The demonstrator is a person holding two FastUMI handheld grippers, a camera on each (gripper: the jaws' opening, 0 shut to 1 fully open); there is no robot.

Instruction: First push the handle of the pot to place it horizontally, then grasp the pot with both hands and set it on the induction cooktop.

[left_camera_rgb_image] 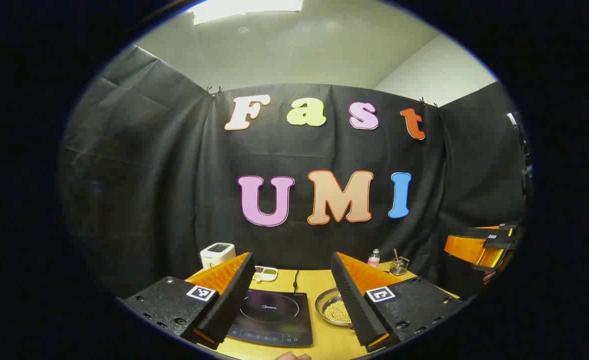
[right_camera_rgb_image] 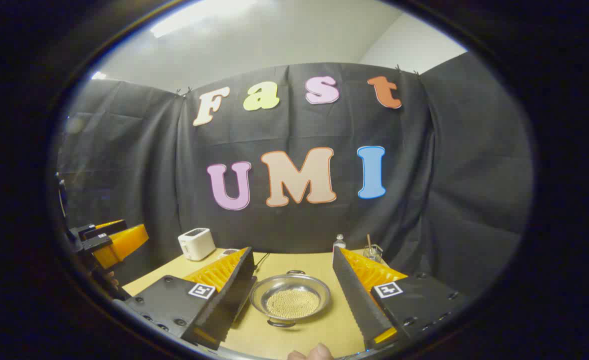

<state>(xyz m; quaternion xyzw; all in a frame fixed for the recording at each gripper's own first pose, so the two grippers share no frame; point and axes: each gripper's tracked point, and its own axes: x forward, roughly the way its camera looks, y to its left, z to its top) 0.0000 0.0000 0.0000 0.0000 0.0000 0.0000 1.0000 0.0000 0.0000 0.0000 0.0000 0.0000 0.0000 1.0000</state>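
A shallow metal pot (right_camera_rgb_image: 290, 298) holding small yellowish beads sits on the wooden table (right_camera_rgb_image: 299, 262), low between my right gripper's fingers and not touched by them. Its two small loop handles point one toward the wall and one toward me. My right gripper (right_camera_rgb_image: 292, 252) is open above it. In the left gripper view the black induction cooktop (left_camera_rgb_image: 274, 312) lies between the fingers of my open left gripper (left_camera_rgb_image: 292, 257), and the pot (left_camera_rgb_image: 332, 310) stands just right of the cooktop, partly hidden behind a finger (left_camera_rgb_image: 354, 295).
A white toaster (right_camera_rgb_image: 196, 243) stands at the table's back left, with a small dish (left_camera_rgb_image: 265, 273) beside it. A small bottle (left_camera_rgb_image: 374, 258) and a glass jar (left_camera_rgb_image: 399, 266) stand at the back right. The cooktop's cord (left_camera_rgb_image: 296, 278) runs toward the wall.
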